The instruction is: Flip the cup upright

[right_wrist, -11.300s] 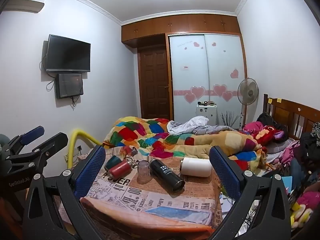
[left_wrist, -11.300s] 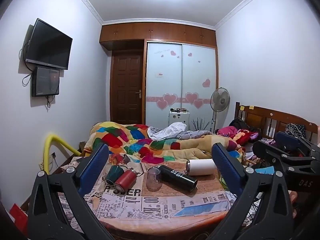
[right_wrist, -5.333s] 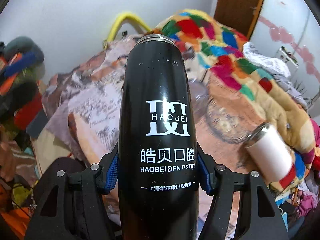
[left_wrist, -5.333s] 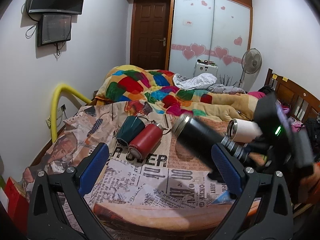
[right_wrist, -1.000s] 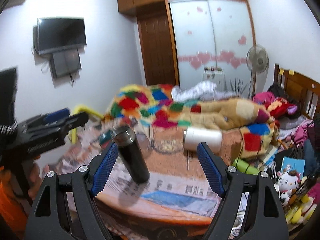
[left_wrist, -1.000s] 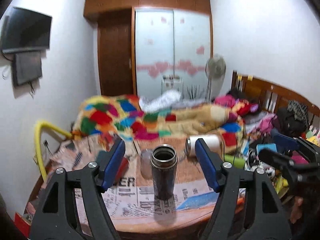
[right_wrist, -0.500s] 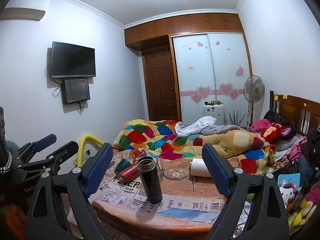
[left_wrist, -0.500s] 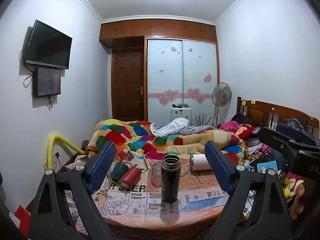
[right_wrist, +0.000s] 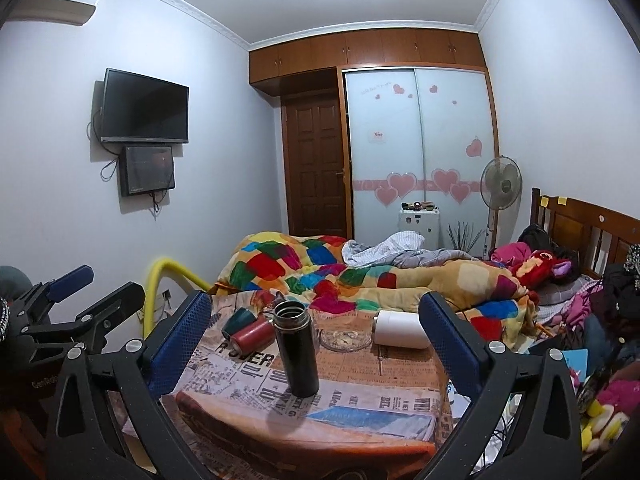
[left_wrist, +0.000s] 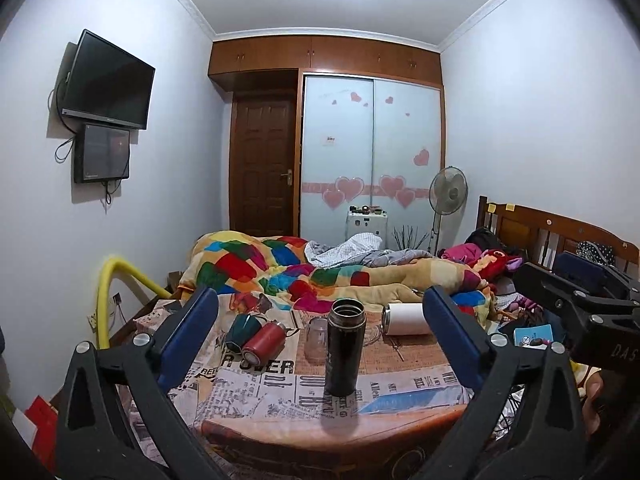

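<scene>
A black steel cup (left_wrist: 345, 347) stands upright, mouth up, near the front of the newspaper-covered table (left_wrist: 280, 396); it also shows in the right wrist view (right_wrist: 296, 349). My left gripper (left_wrist: 320, 336) is open and empty, held back from the table. My right gripper (right_wrist: 316, 340) is open and empty, also held back. A white cup (left_wrist: 403, 319) lies on its side at the right. A red cup (left_wrist: 263, 340) and a green cup (left_wrist: 239, 330) lie on their sides at the left.
A clear glass (left_wrist: 318, 339) stands behind the black cup, and a glass ashtray (right_wrist: 346, 335) lies mid-table. A bed with a colourful quilt (left_wrist: 304, 268) lies beyond the table. A yellow pipe (left_wrist: 120, 280) curves at the left. Clutter (right_wrist: 600, 360) fills the right side.
Both grippers have pulled back and steadied since a second ago. The black cup stands still on the table, free of any grip.
</scene>
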`<state>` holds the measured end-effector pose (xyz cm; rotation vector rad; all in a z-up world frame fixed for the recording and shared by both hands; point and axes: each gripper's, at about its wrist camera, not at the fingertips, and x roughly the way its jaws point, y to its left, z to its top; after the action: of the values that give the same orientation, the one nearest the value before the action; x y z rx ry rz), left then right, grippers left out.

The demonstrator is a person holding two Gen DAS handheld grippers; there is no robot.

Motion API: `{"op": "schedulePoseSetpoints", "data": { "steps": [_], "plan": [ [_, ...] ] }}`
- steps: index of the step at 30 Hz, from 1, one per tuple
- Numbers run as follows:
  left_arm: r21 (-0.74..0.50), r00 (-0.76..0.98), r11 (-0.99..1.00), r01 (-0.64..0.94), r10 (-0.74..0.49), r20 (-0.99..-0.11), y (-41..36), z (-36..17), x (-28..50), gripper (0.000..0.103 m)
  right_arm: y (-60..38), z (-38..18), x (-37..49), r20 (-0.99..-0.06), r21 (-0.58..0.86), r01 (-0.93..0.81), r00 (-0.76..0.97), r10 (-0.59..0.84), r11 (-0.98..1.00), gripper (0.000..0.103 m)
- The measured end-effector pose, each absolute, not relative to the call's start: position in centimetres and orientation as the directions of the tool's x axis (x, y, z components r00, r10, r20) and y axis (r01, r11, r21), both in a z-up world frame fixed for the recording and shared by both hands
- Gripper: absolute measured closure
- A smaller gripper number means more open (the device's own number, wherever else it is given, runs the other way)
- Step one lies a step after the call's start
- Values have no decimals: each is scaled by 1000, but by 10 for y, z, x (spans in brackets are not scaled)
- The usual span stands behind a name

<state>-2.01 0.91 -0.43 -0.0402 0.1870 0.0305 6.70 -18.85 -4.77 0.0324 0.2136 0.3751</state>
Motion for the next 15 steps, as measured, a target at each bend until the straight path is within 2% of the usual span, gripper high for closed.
{"op": "schedulePoseSetpoints", "data": {
  "steps": [15],
  "plan": [
    [-38, 982, 999, -36, 28, -187, 9, -5, -21, 0, -188, -48, 65, -212, 72, -361, 905, 368, 930, 0]
  ]
}}
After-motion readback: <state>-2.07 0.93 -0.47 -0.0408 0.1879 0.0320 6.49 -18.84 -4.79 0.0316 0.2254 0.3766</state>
